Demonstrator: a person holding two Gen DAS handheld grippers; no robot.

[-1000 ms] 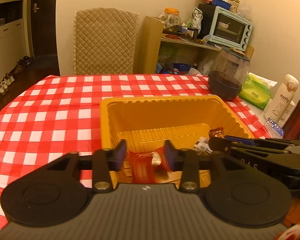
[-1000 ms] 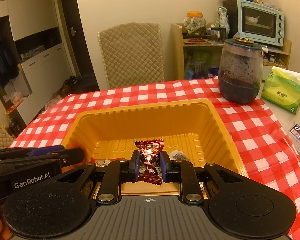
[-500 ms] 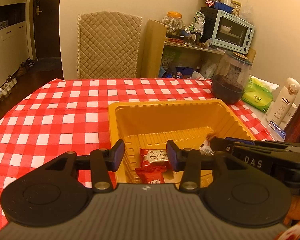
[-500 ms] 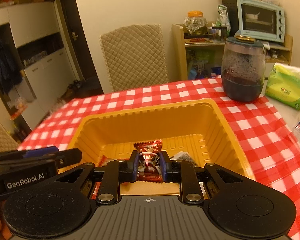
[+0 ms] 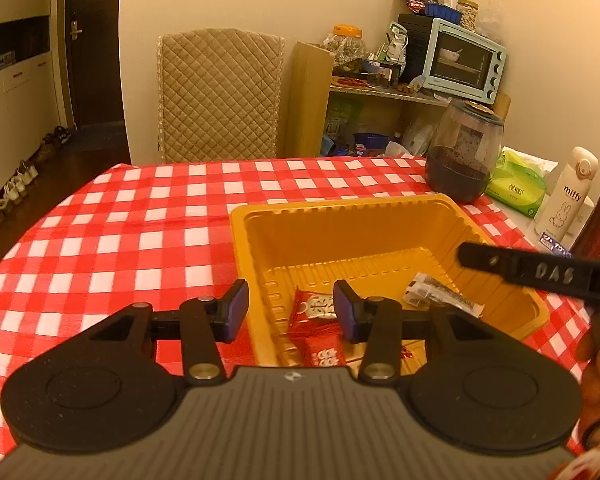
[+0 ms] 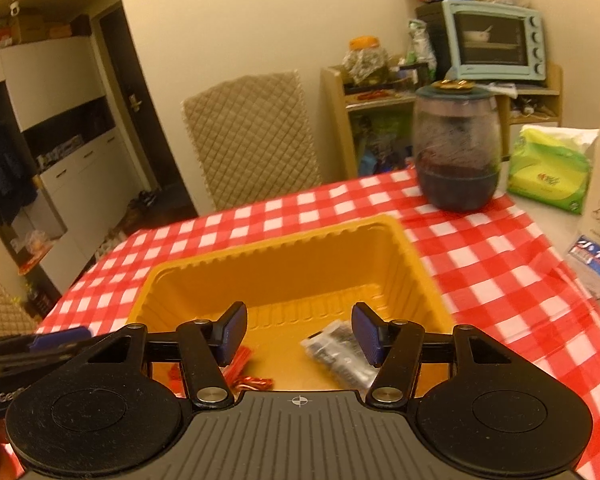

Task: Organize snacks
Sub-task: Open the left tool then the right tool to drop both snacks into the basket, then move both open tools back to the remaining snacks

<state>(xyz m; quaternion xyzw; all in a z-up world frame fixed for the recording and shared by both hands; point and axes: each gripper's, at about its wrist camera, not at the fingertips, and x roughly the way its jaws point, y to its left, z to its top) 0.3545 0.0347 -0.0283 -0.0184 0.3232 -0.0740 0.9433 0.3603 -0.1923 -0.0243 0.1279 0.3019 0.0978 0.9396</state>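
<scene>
Red snacks (image 5: pixel 315 320), yellow tray (image 5: pixel 352 216)

My left wrist view looks forward and down along its fingers from just above the near-left corner of the yellow tray (image 5: pixel 356 216), close in. My right wrist view sits over the tray's (image 6: pixel 284 240) near rim, facing the same way, tilted slightly. Both share the tray, the checked tablecloth (image 5: pixel 140 224) (image 6: pixel 480 264), the dark jar (image 5: pixel 462 160) (image 6: pixel 458 148), the quilted chair (image 5: pixel 218 96) (image 6: pixel 252 140) and the toaster oven (image 5: pixel 464 60) (image 6: pixel 496 40). Each view catches the other gripper at its edge.
</scene>
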